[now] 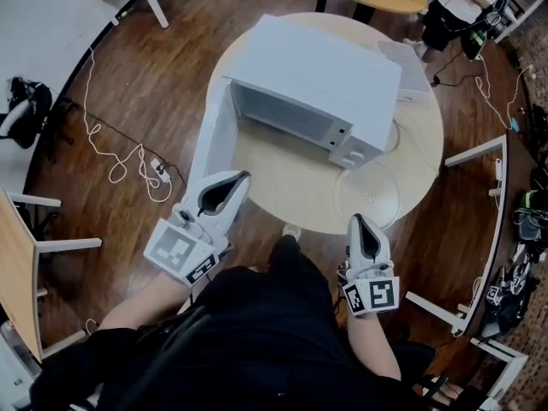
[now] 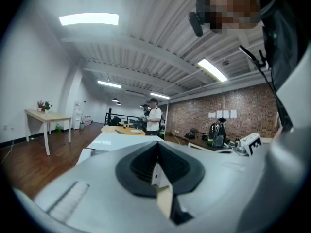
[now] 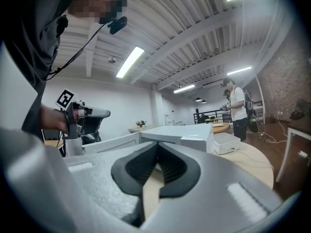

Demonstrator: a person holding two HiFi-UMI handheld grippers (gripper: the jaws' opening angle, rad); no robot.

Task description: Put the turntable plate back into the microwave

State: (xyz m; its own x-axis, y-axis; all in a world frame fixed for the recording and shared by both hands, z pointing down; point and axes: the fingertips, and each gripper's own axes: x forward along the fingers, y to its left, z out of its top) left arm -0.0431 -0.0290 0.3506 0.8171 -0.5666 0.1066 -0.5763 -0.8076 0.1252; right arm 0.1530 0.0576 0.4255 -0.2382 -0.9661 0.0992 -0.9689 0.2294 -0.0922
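Step in hand: reach for turntable plate (image 1: 368, 193). It's a clear glass disc, flat on round table (image 1: 287, 197), right of frame centre, just in front of microwave (image 1: 317, 80) R corner, not yet inside. Door (image 1: 214, 135) hangs open at left; cavity looks empty.

- L gripper (image 1: 240, 181), lower left: jaws together, nothing between.
- R gripper (image 1: 360, 223), just below plate: jaws together, empty.

To do well:
- Open R jaws before contact.
- Pinch plate rim at near edge by table rim; steady far side w/ L.
- Keep plate level and clear of door.
- Glass prob slippery, so grip firm, go slow.
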